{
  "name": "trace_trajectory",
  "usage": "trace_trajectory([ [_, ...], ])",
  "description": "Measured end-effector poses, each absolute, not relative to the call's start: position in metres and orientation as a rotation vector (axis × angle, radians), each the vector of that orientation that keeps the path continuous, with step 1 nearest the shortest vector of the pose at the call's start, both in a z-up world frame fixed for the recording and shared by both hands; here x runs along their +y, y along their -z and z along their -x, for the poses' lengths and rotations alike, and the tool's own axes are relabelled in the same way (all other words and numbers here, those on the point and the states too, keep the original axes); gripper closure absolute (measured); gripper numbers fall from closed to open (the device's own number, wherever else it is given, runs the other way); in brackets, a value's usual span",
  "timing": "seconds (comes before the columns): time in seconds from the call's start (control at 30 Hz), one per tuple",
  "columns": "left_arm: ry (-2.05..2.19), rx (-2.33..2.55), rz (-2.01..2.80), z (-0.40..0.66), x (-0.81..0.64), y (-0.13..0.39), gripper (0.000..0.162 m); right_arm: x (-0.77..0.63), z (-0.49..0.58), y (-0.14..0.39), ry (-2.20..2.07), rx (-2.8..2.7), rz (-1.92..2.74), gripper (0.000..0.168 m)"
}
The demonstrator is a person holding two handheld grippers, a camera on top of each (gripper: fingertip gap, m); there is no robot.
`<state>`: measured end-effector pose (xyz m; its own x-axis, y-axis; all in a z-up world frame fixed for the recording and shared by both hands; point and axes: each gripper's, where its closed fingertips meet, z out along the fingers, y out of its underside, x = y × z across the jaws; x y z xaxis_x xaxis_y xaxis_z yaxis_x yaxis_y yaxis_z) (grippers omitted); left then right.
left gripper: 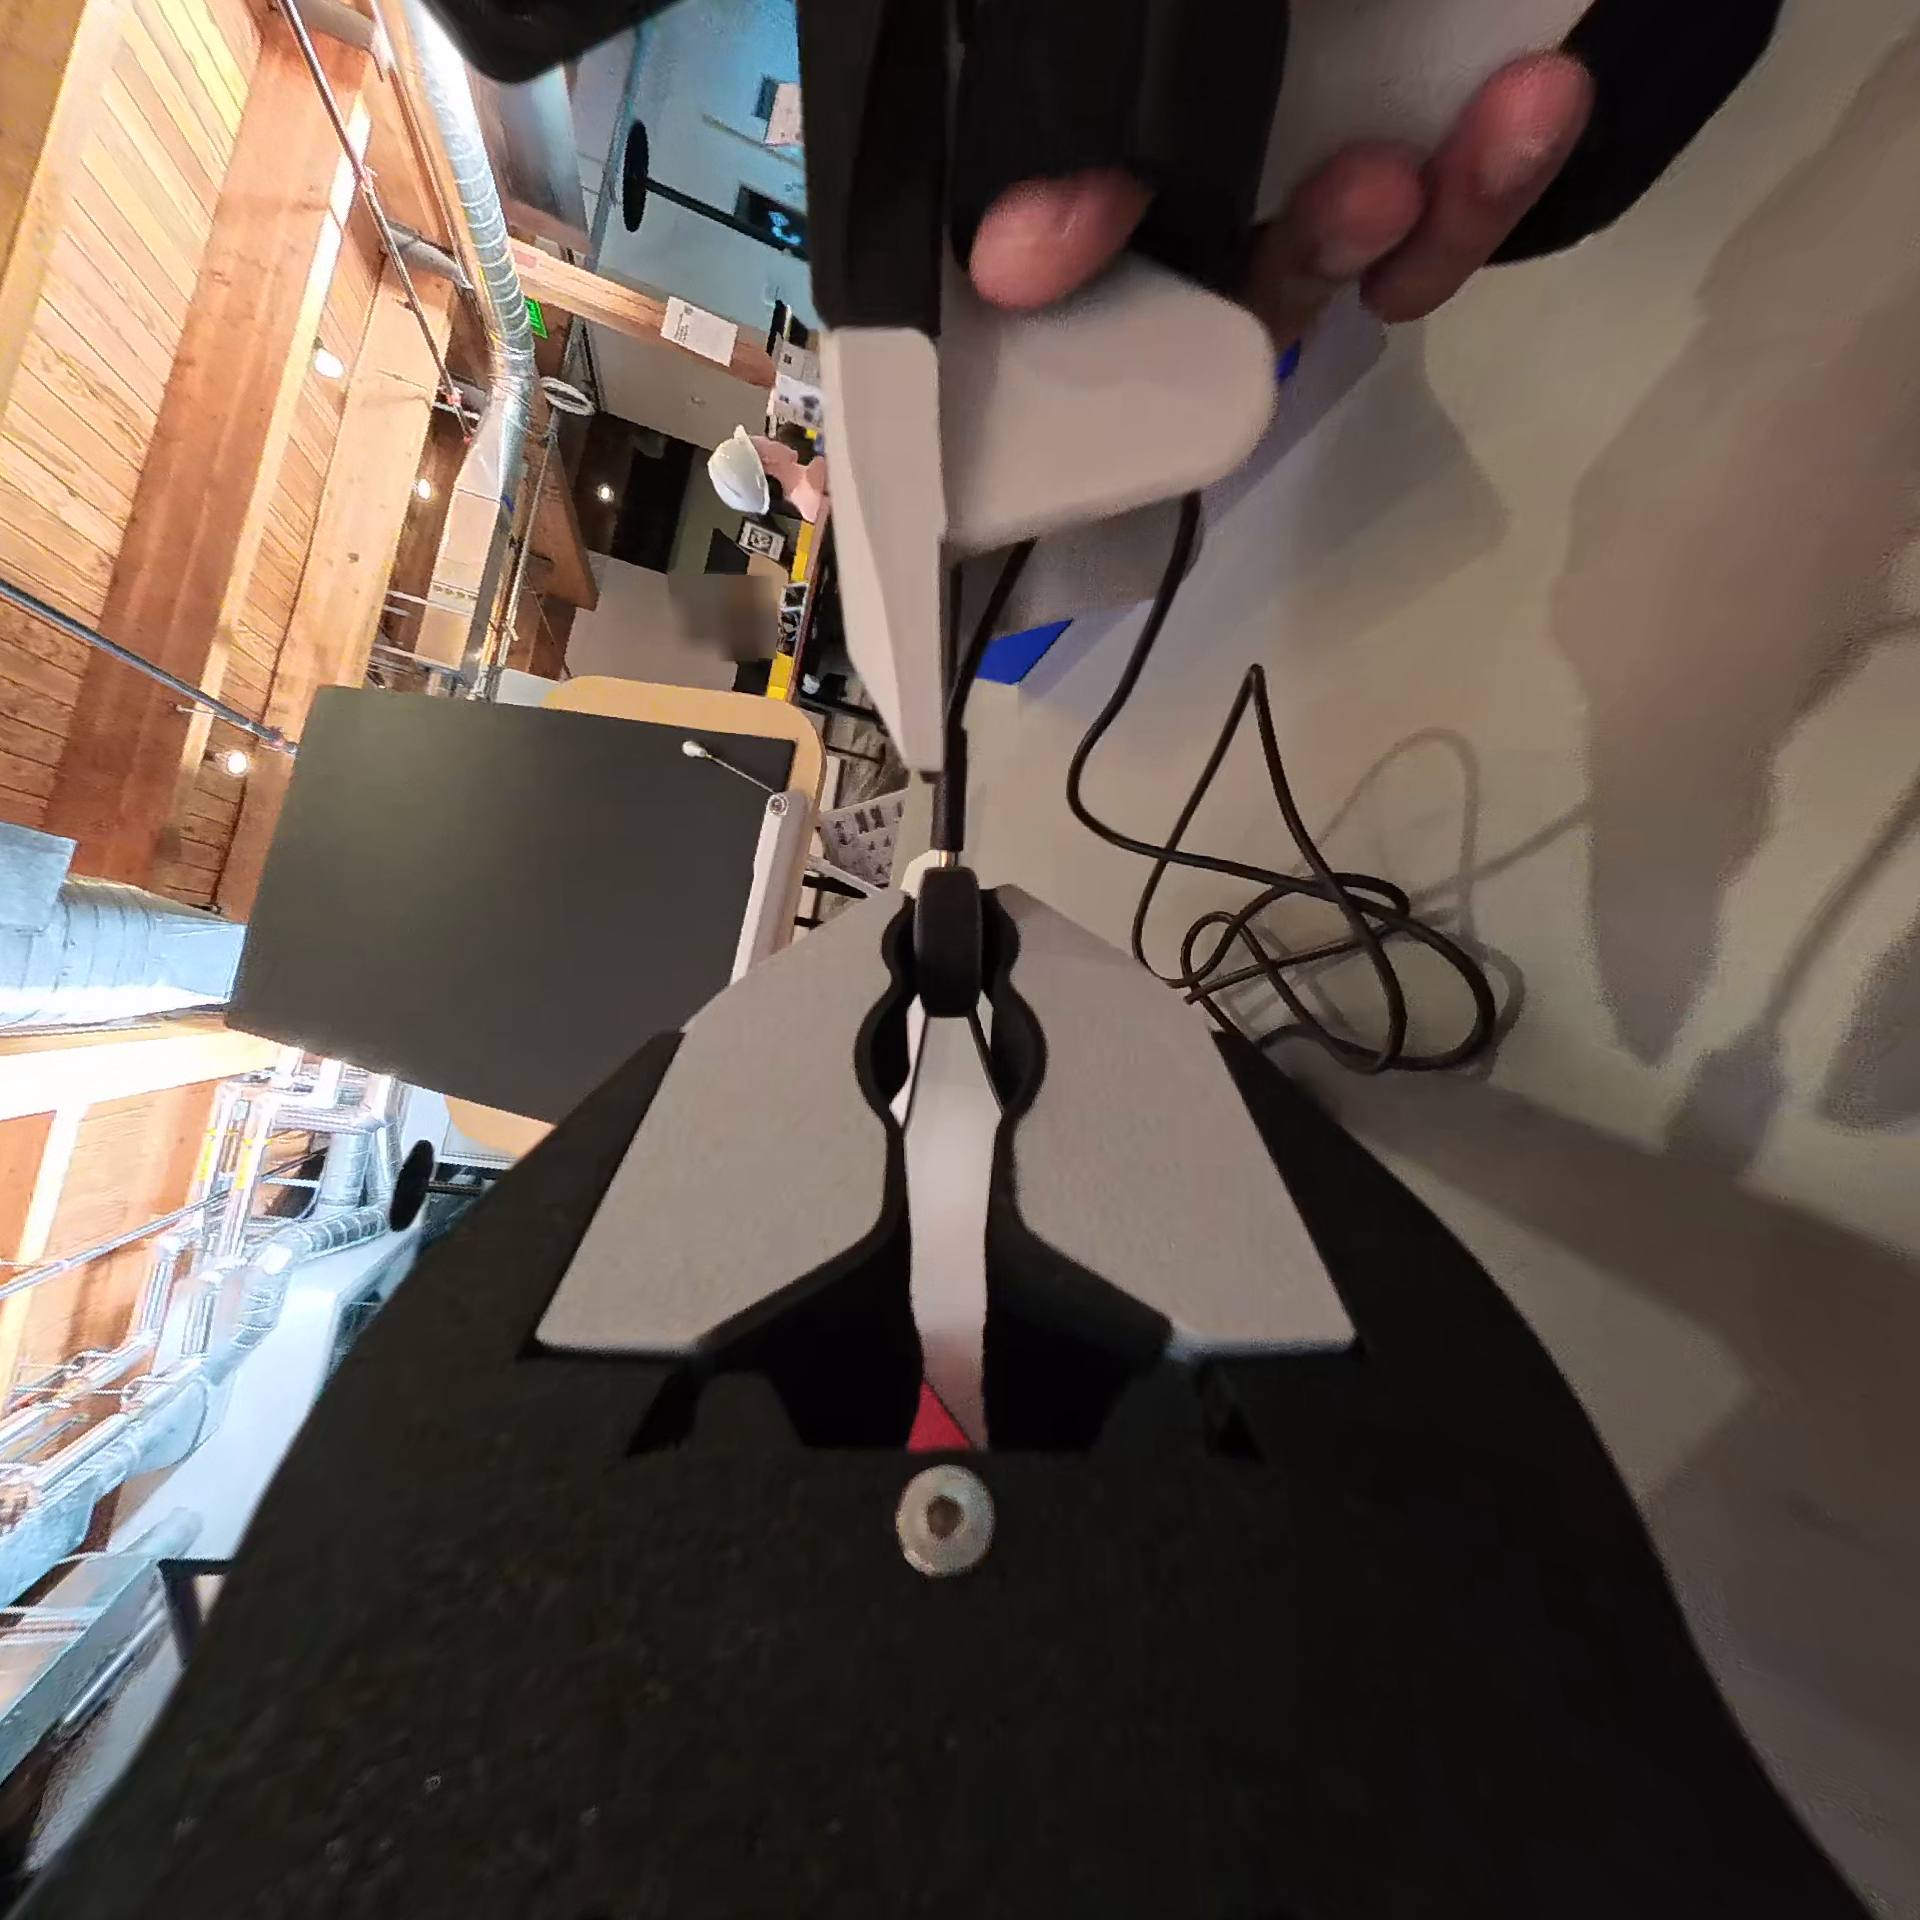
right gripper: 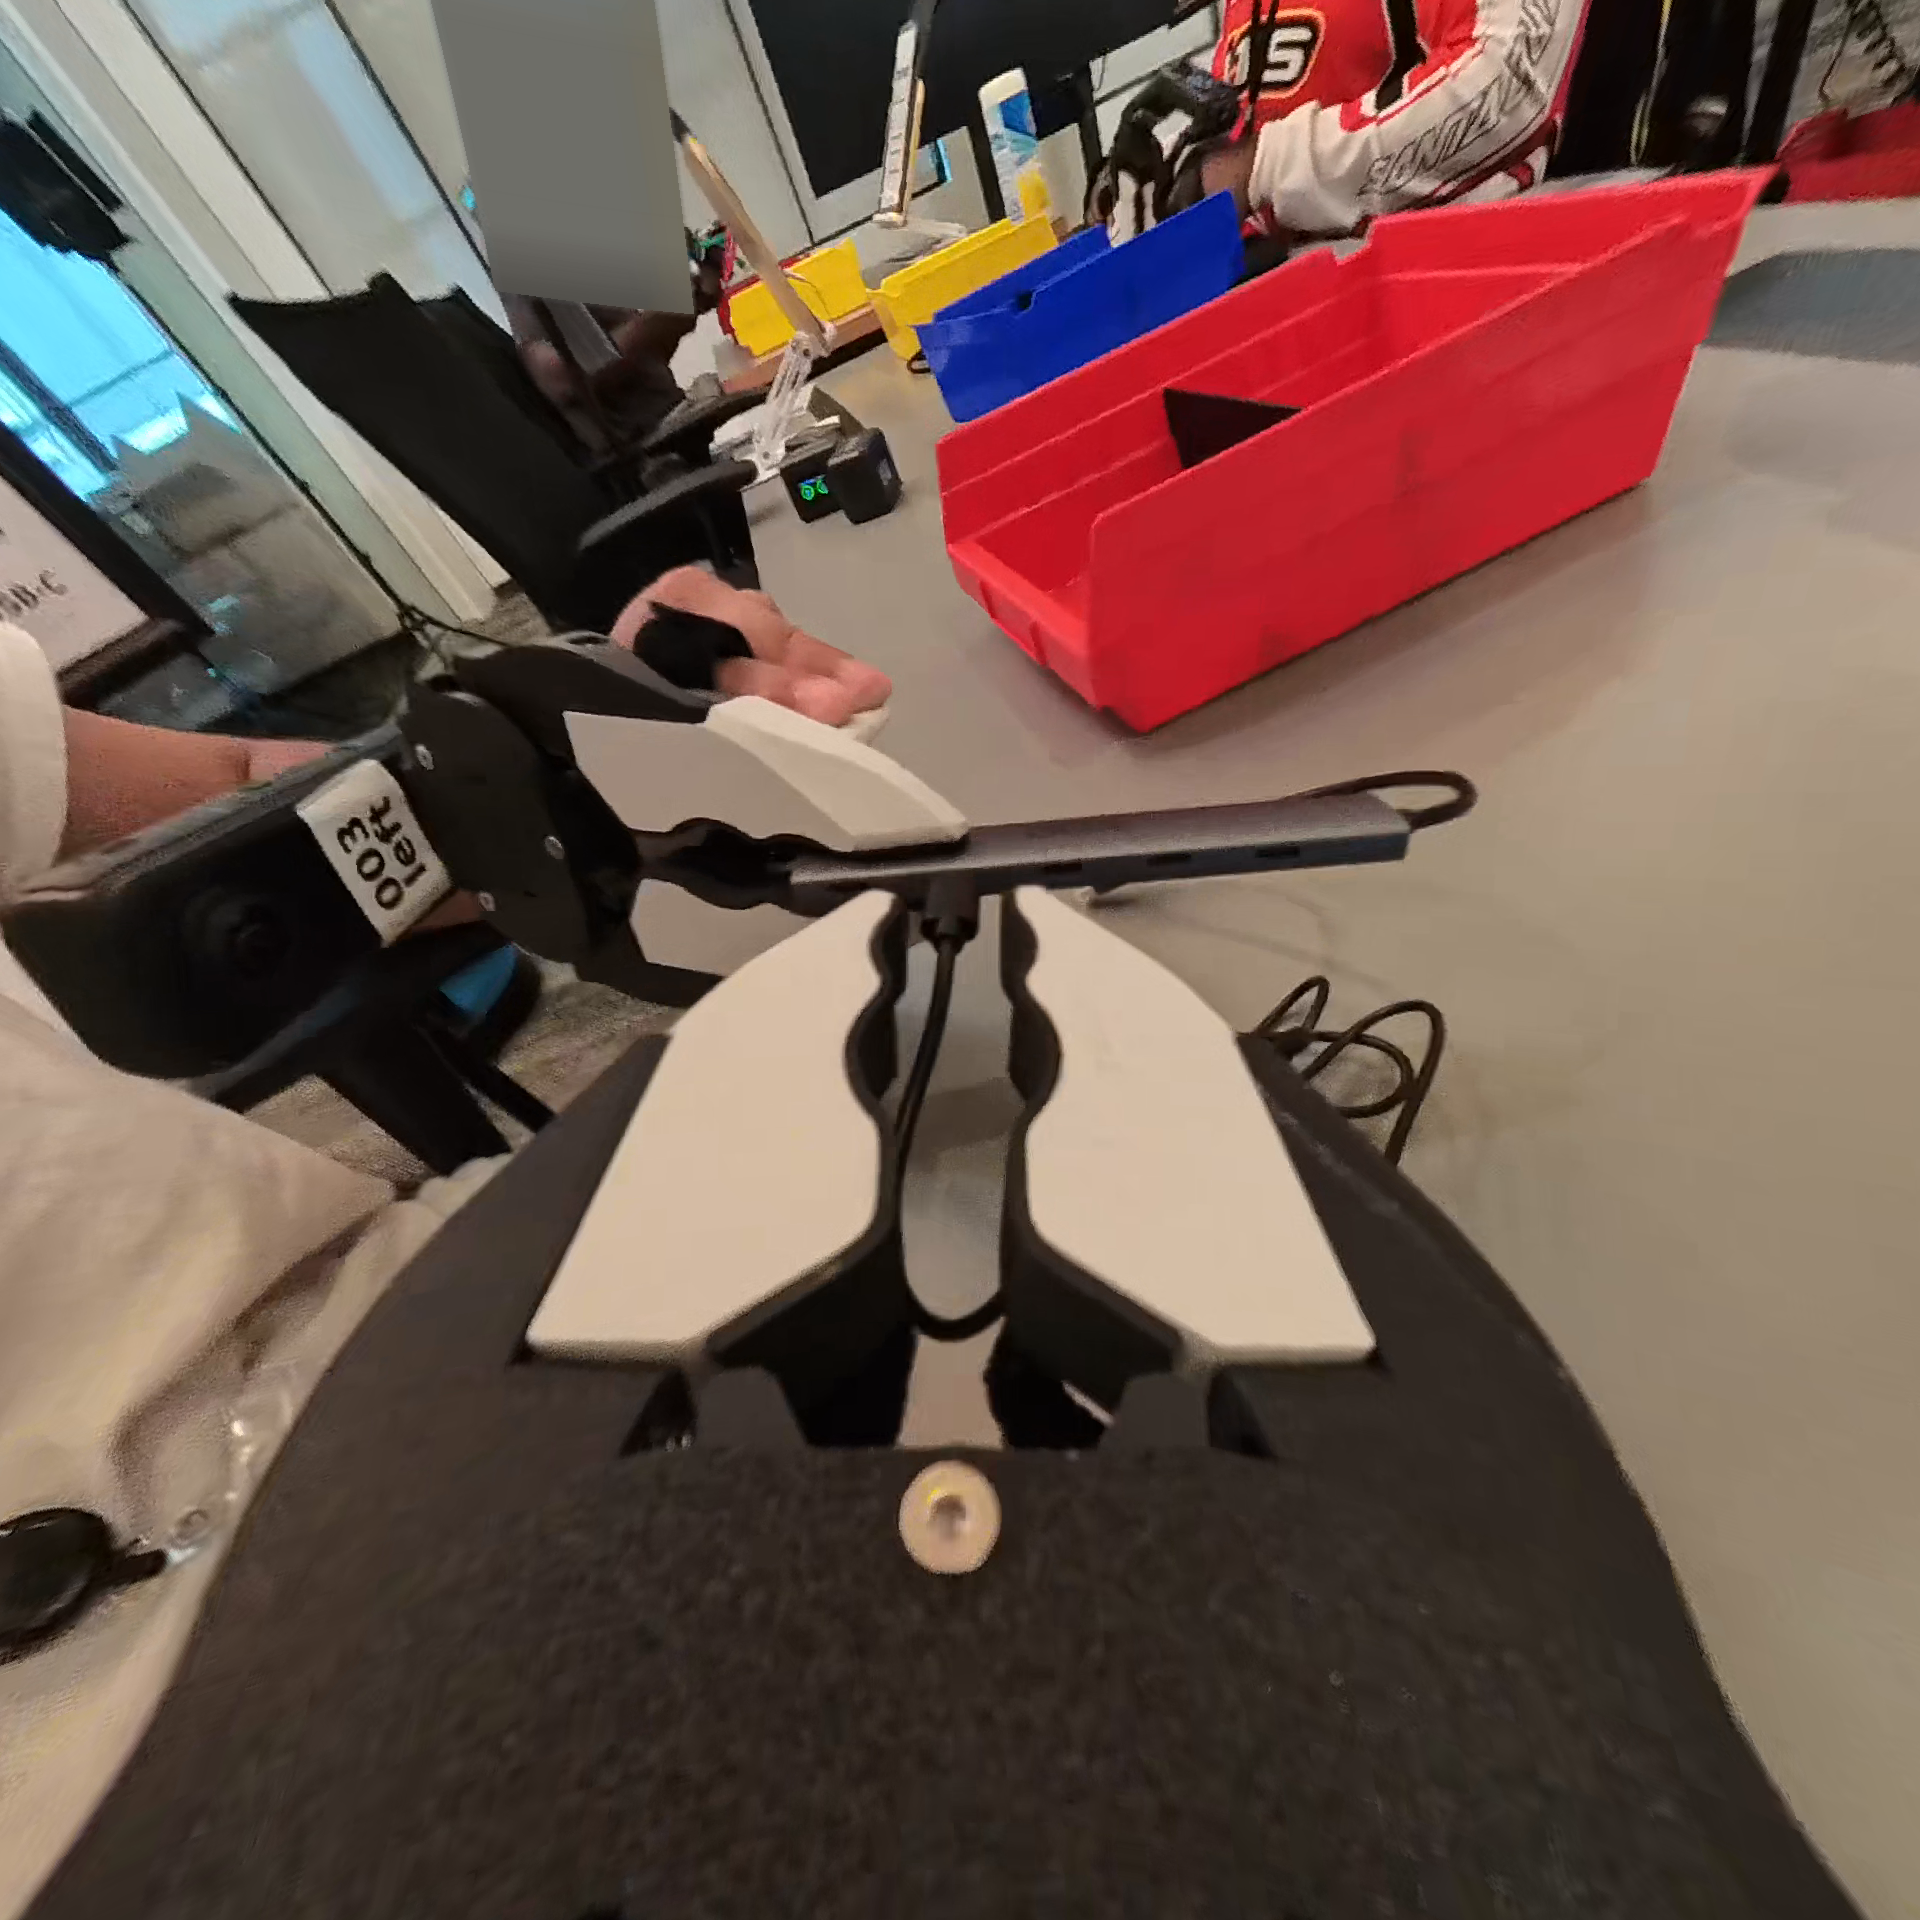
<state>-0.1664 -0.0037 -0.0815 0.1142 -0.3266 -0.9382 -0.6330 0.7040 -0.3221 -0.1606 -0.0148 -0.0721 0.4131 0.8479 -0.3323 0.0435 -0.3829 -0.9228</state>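
We are holding two grippers over a grey table (right gripper: 1558, 1039); our left gripper (right gripper: 883, 847) is reaching in from the left side of the right wrist view, lying on its side, and its pale fingers (right gripper: 821, 779) are clamping one end of a slim grey hub (right gripper: 1195, 831), which is hanging level above the table and not touching it; in the left wrist view the same gripper (left gripper: 948, 935) is showing the hub (left gripper: 945, 951) end-on, pinched between its tips. Our right gripper (right gripper: 951, 920) is closing on a black plug (right gripper: 945, 899) that is sitting in the near side of the hub; the fingers are standing narrow around it, though we cannot tell whether they are pressing it or merely flanking it. From the plug a black cable (right gripper: 1351, 1049) is running back between the fingers and is lying in loose coils on the table just to the right; a short lead is looping from the hub's far end. A red bin (right gripper: 1351, 499) is sitting well behind the hub, holding a black triangular piece (right gripper: 1216, 421); a blue bin (right gripper: 1060, 312) and yellow bins (right gripper: 935, 281) are standing farther back, beside a person in a red and white sleeve (right gripper: 1403, 114).
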Motion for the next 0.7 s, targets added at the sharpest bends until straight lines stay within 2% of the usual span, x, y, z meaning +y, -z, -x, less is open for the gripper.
trace_trajectory([
  [0.13,-0.269,1.472,0.837,0.166,-0.004,0.078,0.152,-0.016,0.165,0.077,-1.017,-0.817,1.756,0.158],
  [0.7,-0.186,1.495,0.835,0.163,-0.014,0.078,0.152,-0.023,0.165,0.076,-1.039,-0.855,1.813,0.158],
])
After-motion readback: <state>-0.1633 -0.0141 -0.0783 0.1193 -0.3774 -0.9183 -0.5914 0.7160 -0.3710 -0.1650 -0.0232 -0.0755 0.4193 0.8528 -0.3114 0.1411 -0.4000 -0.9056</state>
